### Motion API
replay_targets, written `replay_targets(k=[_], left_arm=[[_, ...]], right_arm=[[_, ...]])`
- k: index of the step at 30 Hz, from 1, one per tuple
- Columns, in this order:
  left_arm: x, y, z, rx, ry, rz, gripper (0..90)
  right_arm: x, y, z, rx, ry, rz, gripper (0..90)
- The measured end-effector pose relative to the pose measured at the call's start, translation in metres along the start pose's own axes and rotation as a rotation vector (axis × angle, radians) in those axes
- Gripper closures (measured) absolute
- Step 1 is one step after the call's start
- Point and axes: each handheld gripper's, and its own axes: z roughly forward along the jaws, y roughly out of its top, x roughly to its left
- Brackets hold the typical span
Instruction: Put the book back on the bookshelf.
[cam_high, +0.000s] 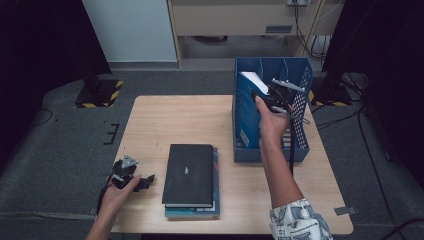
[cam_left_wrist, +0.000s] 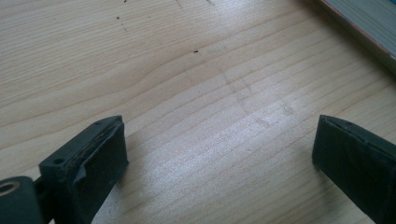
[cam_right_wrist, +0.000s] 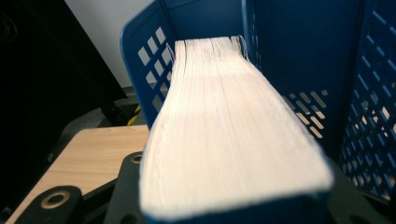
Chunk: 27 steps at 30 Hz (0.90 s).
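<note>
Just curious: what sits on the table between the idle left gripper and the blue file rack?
A stack of two books, black one on top, lies between the left gripper and the blue rack, seen in the high view.

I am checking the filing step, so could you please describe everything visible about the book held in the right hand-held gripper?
The book is thick, with a blue cover and cream page edges facing the right gripper view. The right hand-held gripper clamps it at its near end, tilted, its far end entering a slot of the blue perforated plastic file rack at the table's far right.
</note>
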Motion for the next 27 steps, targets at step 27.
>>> replay_targets(k=[27], left_arm=[[0.0, 0.0, 0.0, 0.004, -0.002, -0.003, 2.7]], right_arm=[[-0.005, -0.004, -0.022, 0.121, 0.028, -0.036, 55.6]])
